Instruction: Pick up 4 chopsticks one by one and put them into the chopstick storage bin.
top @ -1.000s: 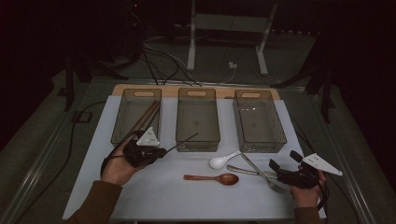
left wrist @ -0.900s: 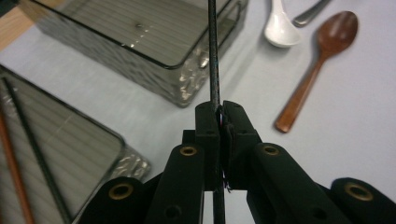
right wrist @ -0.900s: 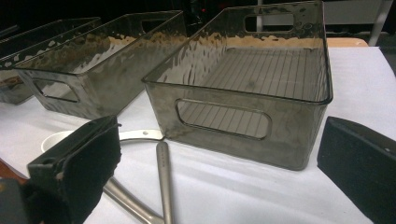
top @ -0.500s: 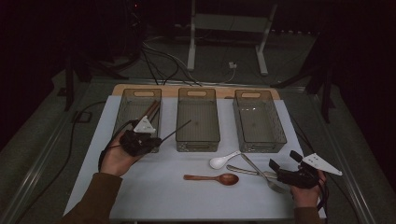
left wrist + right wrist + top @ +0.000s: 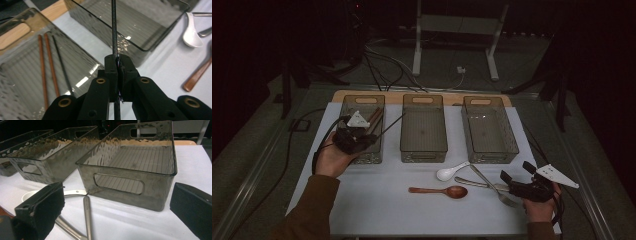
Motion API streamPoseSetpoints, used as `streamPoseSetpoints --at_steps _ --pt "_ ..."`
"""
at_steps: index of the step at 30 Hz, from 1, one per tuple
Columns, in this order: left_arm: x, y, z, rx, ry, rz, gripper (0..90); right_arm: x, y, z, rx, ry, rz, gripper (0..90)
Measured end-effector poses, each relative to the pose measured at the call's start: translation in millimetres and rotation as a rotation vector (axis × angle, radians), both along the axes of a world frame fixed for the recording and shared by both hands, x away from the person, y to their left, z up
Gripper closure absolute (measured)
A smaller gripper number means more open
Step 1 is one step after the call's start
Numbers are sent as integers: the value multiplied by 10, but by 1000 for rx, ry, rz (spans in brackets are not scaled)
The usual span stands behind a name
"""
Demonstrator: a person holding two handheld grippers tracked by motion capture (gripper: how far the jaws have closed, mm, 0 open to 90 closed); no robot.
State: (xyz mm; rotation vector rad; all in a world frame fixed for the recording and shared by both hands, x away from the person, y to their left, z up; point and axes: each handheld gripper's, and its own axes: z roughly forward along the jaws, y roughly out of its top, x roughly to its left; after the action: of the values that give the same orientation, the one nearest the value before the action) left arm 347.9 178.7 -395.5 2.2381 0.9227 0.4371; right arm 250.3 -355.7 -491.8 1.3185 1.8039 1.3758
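Observation:
My left gripper [image 5: 372,140] is shut on a thin black chopstick [image 5: 390,126] and hangs over the near end of the left bin [image 5: 343,106]. In the left gripper view the jaws [image 5: 117,62] pinch the black chopstick [image 5: 113,30], which runs up across the middle bin [image 5: 155,27]. Below lie two brown chopsticks [image 5: 42,62] and another black one [image 5: 61,67] in the left bin. My right gripper [image 5: 516,171] stands open at the front right, just beside metal cutlery [image 5: 484,180]. In the right gripper view a metal handle [image 5: 87,215] lies between the open jaws [image 5: 117,197].
Three smoky clear bins stand in a row: left, middle [image 5: 423,150], right [image 5: 512,145]. The right bin [image 5: 130,170] holds nothing. A white spoon [image 5: 452,171] and a wooden spoon [image 5: 439,190] lie on the white mat in front. Cables trail off the table's left side.
My left hand has carried the black chopstick up and away from the mat's front, to over the left bin. The right hand has stayed put.

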Motion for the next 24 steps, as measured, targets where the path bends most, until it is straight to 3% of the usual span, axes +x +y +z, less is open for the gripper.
streamPoseSetpoints --at_steps 11,24 --pt "196 138 110 -17 -15 85 877 0 -1 1 1 0 0 0" --pt "346 293 88 -26 -19 166 877 2 -3 2 1 -2 0 0"
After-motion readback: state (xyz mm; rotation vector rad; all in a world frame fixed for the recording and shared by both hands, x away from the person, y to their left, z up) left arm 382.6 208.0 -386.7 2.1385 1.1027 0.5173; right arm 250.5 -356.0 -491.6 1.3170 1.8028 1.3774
